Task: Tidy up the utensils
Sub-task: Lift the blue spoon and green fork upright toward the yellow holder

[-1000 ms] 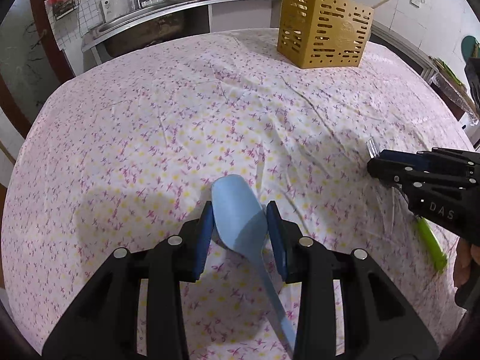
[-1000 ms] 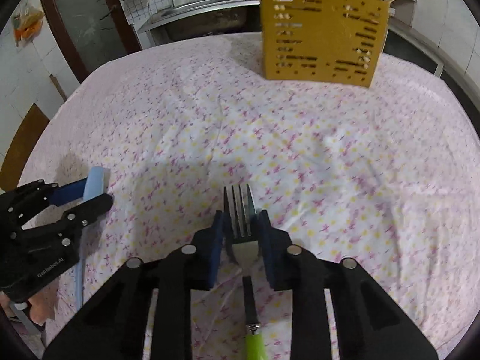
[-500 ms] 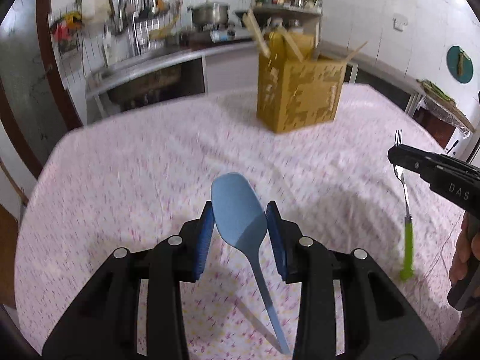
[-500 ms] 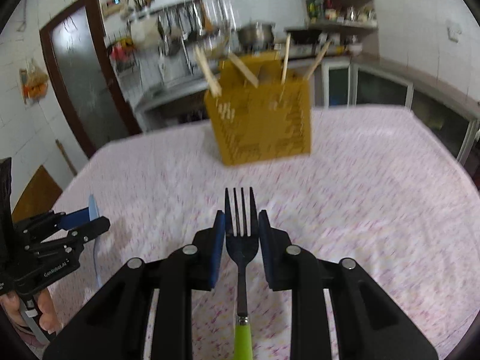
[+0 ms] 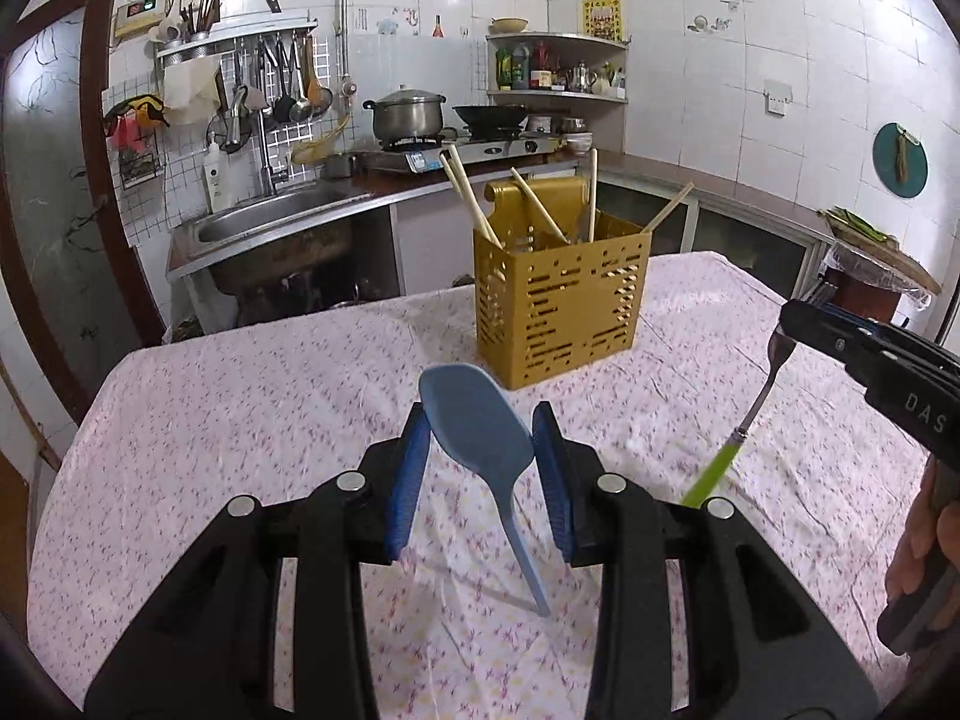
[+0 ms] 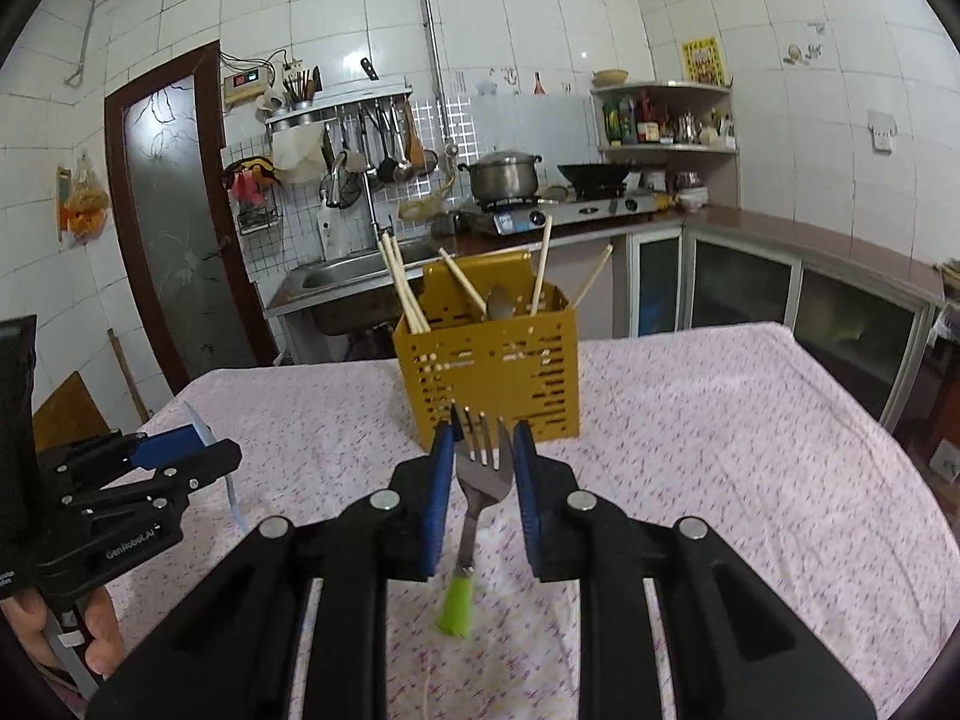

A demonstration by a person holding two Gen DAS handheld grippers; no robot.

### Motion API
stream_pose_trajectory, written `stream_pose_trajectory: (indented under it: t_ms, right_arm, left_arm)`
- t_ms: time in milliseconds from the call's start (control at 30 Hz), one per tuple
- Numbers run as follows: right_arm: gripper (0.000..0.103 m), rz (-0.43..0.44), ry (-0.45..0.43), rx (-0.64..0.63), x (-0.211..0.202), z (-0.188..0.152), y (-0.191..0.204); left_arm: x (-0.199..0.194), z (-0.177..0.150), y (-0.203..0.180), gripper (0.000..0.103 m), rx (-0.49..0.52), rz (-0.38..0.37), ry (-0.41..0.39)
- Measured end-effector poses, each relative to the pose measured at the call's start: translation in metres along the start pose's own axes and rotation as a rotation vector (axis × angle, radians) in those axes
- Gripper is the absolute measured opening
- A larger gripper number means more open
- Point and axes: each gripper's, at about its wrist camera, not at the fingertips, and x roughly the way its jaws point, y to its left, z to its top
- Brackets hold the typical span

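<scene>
Left tool (image 5: 480, 444): clamped on the bowl of a light blue plastic spoon (image 5: 477, 429); handle hanging down and back toward the camera, clear of the tabletop (image 5: 240, 420).
Right tool (image 6: 479, 462): pads just closing further, pinching the head of a green-handled fork (image 6: 480, 480); tines up and forward, green handle drooping below, lifted off the cloth.
Utensil holder (image 5: 561, 312): yellow, perforated, upright near the far edge of the tabletop, ahead of both tools; wooden chopsticks (image 5: 468, 195) and a metal spoon (image 6: 498, 303) standing inside.
Tabletop cover: pink floral cloth, wrinkled.
Hands: fingers (image 5: 924, 546) partly visible on the right tool's grip.
</scene>
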Motion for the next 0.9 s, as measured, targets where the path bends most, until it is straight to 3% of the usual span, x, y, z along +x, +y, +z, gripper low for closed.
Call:
stream_pose_trajectory:
  t_ms: [333,900]
  right_arm:
    - [0.019,-0.015,0.005,0.009,0.013,0.001,-0.014]
    - [0.019,-0.049,-0.022,-0.014,-0.005,0.021,-0.016]
  left_arm:
    - [0.021,0.005,0.008,0.034,-0.017,-0.001,0.003]
    - [0.009,0.022,0.008,0.034,0.008,0.02,-0.032]
